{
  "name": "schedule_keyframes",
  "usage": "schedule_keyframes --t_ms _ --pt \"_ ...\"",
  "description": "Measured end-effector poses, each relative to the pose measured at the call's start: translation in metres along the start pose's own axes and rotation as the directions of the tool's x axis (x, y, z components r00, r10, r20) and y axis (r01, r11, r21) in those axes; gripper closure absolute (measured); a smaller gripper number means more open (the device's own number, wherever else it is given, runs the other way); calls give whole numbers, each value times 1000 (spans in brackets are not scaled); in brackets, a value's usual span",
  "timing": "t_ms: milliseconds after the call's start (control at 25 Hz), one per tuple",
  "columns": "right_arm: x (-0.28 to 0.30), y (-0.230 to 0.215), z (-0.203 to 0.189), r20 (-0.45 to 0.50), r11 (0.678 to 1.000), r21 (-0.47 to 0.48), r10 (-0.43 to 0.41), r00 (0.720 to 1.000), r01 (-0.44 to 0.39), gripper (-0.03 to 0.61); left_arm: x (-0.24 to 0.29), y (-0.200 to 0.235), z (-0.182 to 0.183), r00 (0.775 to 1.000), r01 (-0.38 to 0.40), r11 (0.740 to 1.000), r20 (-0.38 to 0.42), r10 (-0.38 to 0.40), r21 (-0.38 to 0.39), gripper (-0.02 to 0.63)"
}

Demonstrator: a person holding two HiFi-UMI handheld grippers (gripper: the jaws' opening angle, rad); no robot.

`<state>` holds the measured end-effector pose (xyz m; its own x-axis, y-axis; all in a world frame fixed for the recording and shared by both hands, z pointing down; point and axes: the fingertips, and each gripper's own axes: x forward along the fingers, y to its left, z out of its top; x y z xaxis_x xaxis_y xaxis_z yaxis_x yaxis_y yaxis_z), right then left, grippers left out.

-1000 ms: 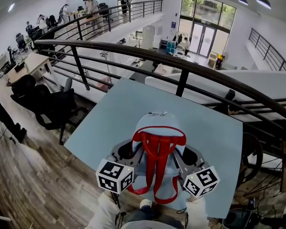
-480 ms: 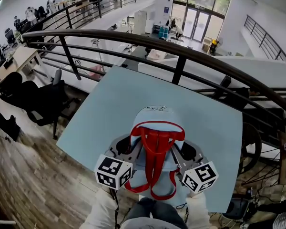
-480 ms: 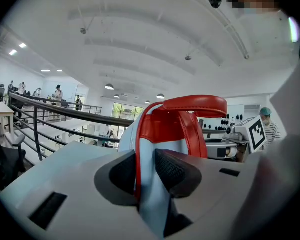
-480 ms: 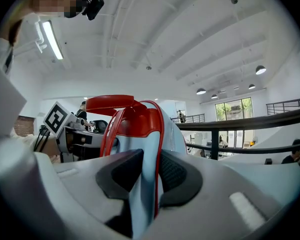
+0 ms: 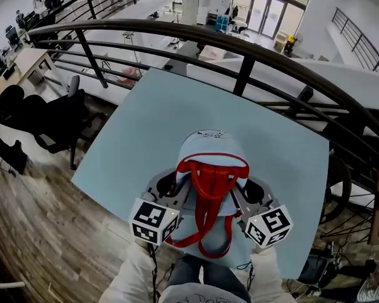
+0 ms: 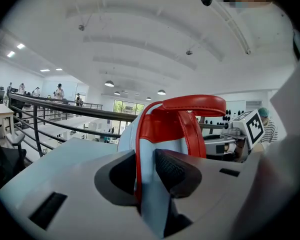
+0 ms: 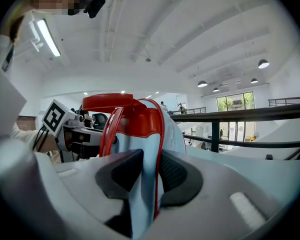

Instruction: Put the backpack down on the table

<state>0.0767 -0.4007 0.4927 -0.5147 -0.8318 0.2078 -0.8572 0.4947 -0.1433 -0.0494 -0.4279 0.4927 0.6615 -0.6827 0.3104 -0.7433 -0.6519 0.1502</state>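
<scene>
A light blue backpack (image 5: 208, 149) with red straps and a red top handle stands upright over the near part of the pale blue table (image 5: 145, 125). I cannot tell whether its base touches the tabletop. My left gripper (image 5: 170, 187) is shut on its left side, the blue fabric and red trim pinched between the pads (image 6: 145, 173). My right gripper (image 5: 251, 191) holds the right side. Its jaws are opening, and the fabric still fills the gap between the pads (image 7: 151, 176). In both gripper views the backpack (image 6: 165, 129) (image 7: 137, 129) rises straight ahead.
A black curved railing (image 5: 240, 52) runs just beyond the table's far edge, with a drop to a lower floor behind it. Black office chairs (image 5: 50, 125) stand on the wooden floor to the left. The table's near edge (image 5: 284, 267) lies by my knees.
Both grippers and the backpack have come down together toward the tabletop. The grip on each side looks the same.
</scene>
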Motion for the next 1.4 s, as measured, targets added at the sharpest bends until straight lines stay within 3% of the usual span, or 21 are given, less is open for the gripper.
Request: schedule_keyframes --t_ms 400,920,1400 --pt "19 -18 -27 -60 999 -51 8 998 -11 465 25 11 -25 1000 -14 1000 -16 14 12 508" --pt "28 -25 -38 -42 990 -128 60 997 -65 462 36 16 -37 1000 -28 999 15 27 30 505" --pt "10 -17 -50 -23 993 -87 74 997 -76 456 23 2 -49 1000 -14 1000 20 14 13 496"
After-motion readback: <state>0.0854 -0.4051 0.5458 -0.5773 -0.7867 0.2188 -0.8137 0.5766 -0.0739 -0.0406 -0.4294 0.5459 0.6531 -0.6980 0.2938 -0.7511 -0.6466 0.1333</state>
